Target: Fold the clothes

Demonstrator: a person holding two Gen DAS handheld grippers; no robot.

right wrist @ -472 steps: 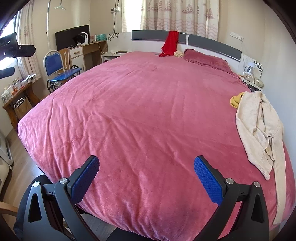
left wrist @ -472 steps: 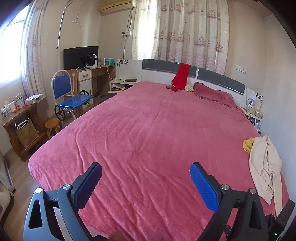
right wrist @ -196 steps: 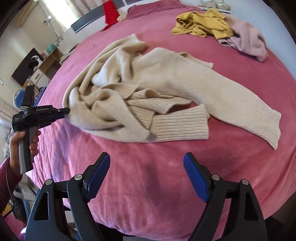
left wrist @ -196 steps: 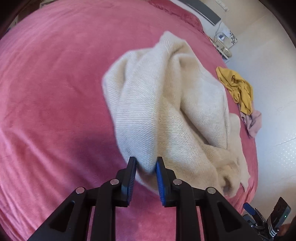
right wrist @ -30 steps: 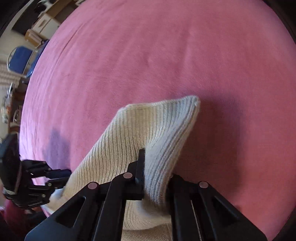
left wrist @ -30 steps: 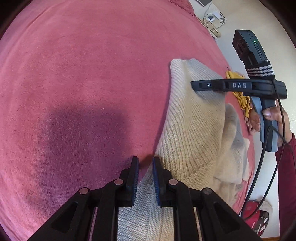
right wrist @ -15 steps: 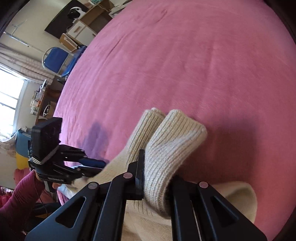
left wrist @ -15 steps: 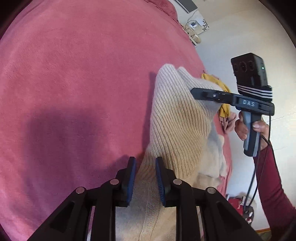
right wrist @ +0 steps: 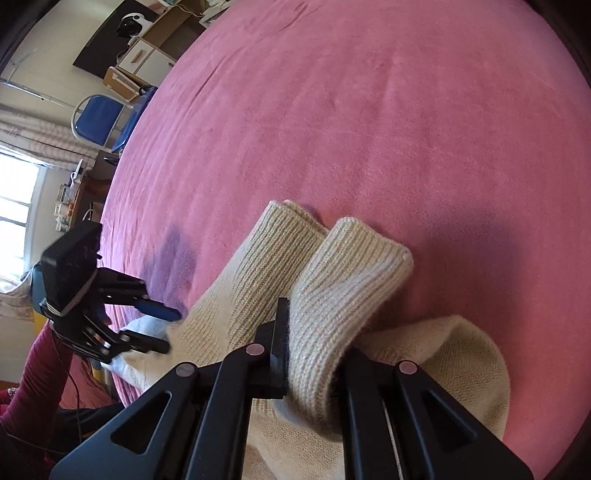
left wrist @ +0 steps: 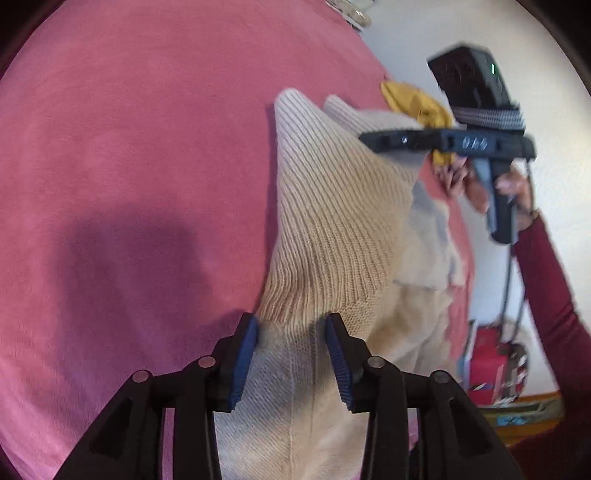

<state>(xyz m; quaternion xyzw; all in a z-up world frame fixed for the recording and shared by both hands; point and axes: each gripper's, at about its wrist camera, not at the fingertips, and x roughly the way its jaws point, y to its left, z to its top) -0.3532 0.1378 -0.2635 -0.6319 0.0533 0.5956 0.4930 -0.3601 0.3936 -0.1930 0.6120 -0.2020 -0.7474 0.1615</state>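
1. The sweater [left wrist: 332,236] lies on the bed [left wrist: 129,147], toward its right side, bunched and partly lifted; its ribbed hem stretches between the two tongs.
2. The right tongs [right wrist: 314,354] are clamped on a doubled ribbed fold of the sweater [right wrist: 351,288], easing very slightly apart but with the pads pressing the knit.
3. The left tongs [left wrist: 291,354] are opening; knit lies between the blue pads [left wrist: 243,354], and they no longer pinch it.
4. Judged from this, folding has barely begun: the sweater is not laid flat, and no neat fold shows.
5. A yellow garment [left wrist: 417,103] waits near the bed's right edge, unfolded.
6. Open bed stretches wide to the left and far side; the right edge and the wall [left wrist: 480,33] sit close.
7. A chair [right wrist: 99,118] stands well clear beyond the bed.
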